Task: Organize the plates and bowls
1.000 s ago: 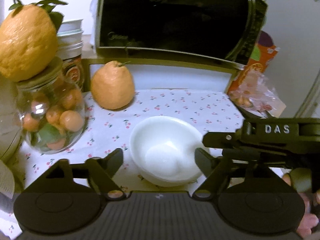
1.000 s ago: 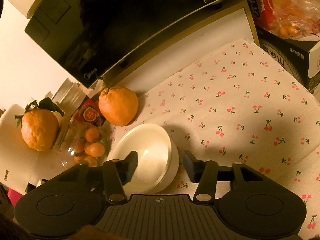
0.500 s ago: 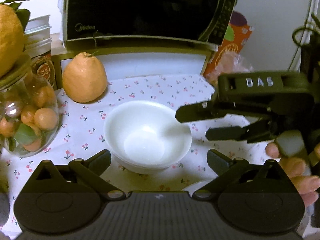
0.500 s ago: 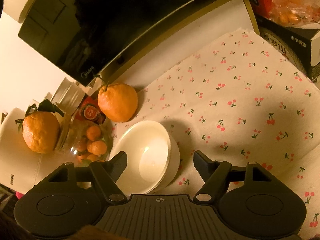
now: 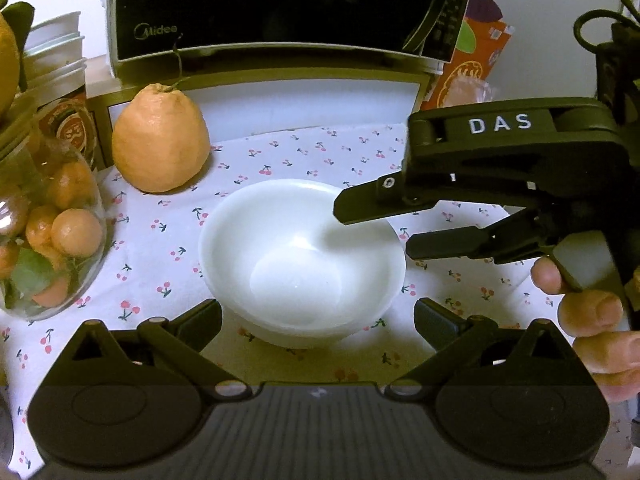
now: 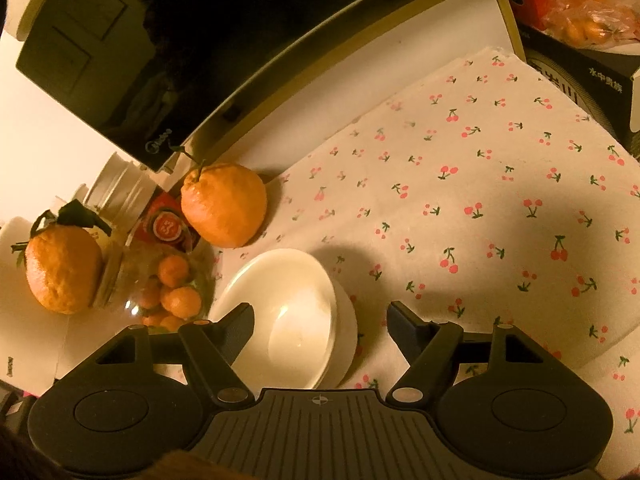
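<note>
A stack of white bowls (image 5: 300, 264) sits on the cherry-print cloth (image 5: 320, 148); it also shows in the right wrist view (image 6: 292, 316). My left gripper (image 5: 318, 316) is open and empty, its fingers on either side of the stack's near rim. My right gripper (image 6: 320, 318) is open and empty, held just above and short of the stack's right rim; in the left wrist view its fingers (image 5: 372, 204) reach in from the right over that rim without touching.
A large orange citrus (image 5: 160, 140) stands behind the bowls on the left. A glass jar of small oranges (image 5: 44, 232) is at far left. A black microwave (image 5: 280, 8) sits on the shelf behind. A bag of fruit on a box (image 6: 580, 12) is at the right.
Both grippers have opened wider. The left gripper has drawn back and turned, so the bowls sit centred. The right gripper has pulled back slightly from the bowl rim.
</note>
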`<state>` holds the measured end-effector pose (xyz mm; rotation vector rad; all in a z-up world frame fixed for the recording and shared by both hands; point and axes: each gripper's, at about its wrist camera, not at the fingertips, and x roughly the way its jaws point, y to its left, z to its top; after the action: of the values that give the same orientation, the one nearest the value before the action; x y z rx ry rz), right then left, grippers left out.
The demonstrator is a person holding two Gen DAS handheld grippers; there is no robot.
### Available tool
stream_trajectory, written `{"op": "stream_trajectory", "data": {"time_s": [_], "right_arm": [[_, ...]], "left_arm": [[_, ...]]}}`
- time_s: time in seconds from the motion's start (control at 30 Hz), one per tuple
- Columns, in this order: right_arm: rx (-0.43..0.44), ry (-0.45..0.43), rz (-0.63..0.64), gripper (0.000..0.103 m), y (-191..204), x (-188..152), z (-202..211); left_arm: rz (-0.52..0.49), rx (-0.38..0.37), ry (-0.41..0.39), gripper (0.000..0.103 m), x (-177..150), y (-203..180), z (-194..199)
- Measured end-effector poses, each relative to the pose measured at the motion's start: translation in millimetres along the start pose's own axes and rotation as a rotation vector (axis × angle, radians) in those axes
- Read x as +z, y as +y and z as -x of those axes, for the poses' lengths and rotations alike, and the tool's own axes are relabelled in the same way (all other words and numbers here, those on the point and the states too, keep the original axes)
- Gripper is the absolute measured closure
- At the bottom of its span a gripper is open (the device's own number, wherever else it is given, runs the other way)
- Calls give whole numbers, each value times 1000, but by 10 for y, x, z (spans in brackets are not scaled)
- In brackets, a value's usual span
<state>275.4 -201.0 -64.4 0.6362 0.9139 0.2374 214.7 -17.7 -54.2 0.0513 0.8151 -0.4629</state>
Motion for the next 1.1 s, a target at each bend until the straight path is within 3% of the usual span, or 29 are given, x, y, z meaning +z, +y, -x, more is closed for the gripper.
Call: {"op": "stream_trajectory", "data": {"time_s": [0.17, 0.4, 0.63, 1.1], "right_arm": [[-10, 2, 2, 39, -34, -4, -76], [-30, 3, 19, 71, -62, -29, -152], [-42, 0, 61, 89, -47, -45, -176], [-65, -27, 163, 90, 112, -87, -90]], "left_arm": [[3, 6, 2, 1, 15, 2, -48], [6, 8, 5, 2, 28, 33, -94], [6, 9, 8, 5, 30, 65, -148], [-15, 21, -20, 5, 23, 45, -68]]}}
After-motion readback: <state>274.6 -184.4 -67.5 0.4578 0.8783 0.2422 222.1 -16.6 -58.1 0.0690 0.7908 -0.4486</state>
